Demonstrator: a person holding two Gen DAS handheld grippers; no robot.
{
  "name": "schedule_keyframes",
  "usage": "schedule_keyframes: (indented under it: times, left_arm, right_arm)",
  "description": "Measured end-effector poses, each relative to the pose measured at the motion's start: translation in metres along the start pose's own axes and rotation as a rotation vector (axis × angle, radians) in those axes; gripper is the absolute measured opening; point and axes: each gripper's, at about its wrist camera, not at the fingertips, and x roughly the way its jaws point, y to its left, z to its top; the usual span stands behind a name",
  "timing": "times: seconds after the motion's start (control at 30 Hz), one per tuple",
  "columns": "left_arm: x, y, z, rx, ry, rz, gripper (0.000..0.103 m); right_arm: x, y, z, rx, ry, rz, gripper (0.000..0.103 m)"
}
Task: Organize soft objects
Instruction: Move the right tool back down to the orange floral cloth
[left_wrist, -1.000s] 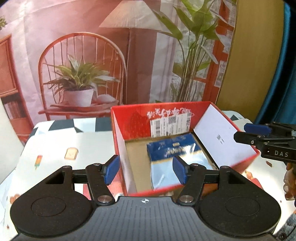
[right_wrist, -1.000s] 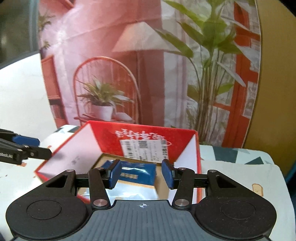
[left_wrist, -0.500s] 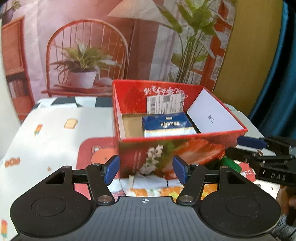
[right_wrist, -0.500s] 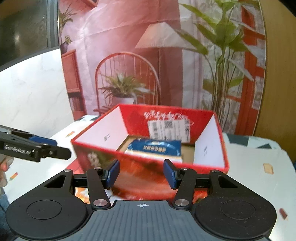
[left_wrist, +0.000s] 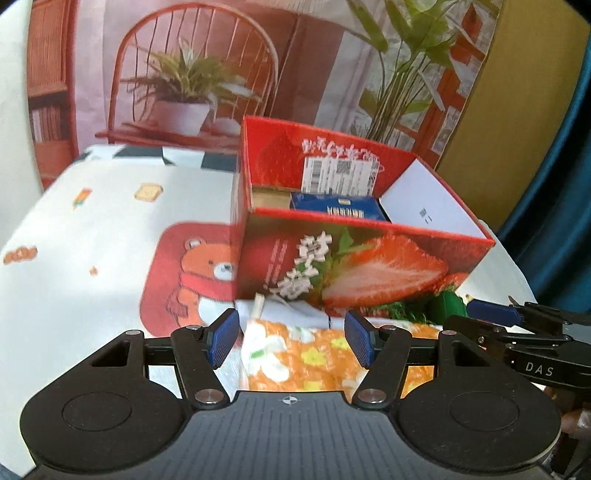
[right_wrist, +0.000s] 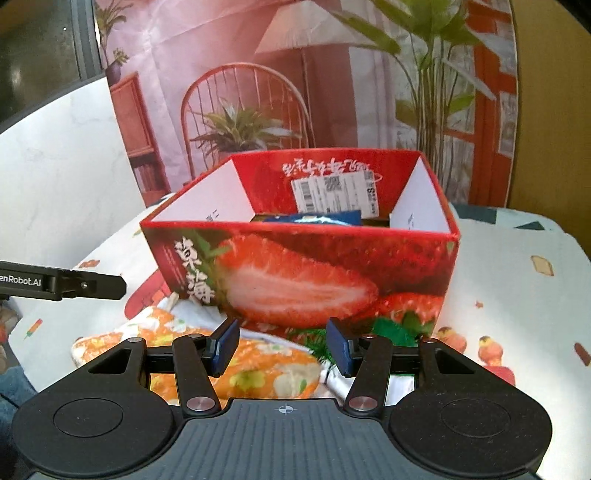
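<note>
A red strawberry-print box stands open on the table. A blue soft pack lies inside it. An orange flowered cloth lies in front of the box. My left gripper is open just above the cloth's near part. My right gripper is open and low over the cloth, close to the box front. The right gripper also shows at the right edge of the left wrist view.
The table wears a white cloth with small prints and a red bear mat left of the box. A printed backdrop of a chair and plants hangs behind. A green item lies by the box's right front corner.
Both grippers have pulled back from over the box and dropped toward the orange cloth in front of it. The blue pack stays inside the box. Both grippers stay open.
</note>
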Motion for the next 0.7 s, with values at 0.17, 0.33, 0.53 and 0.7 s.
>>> schedule_keyframes:
  times: [0.17,0.33,0.53,0.7]
  left_arm:
    - [0.007,0.003,-0.013,-0.029,0.050,-0.012,0.066]
    - [0.015,0.010,-0.027,-0.068,0.104,-0.014,0.066]
    - [0.027,0.016,-0.033,-0.108,0.143,-0.037,0.066]
    - [0.033,0.011,-0.032,-0.106,0.154,-0.039,0.067]
  right_arm:
    - [0.000,0.007,0.000,-0.007,0.022,0.035,0.054]
    - [0.011,0.013,-0.010,-0.005,0.106,0.036,0.059]
    - [0.023,0.004,-0.020,0.069,0.147,0.041,0.065]
    - [0.029,-0.001,-0.021,0.133,0.162,0.077,0.055]
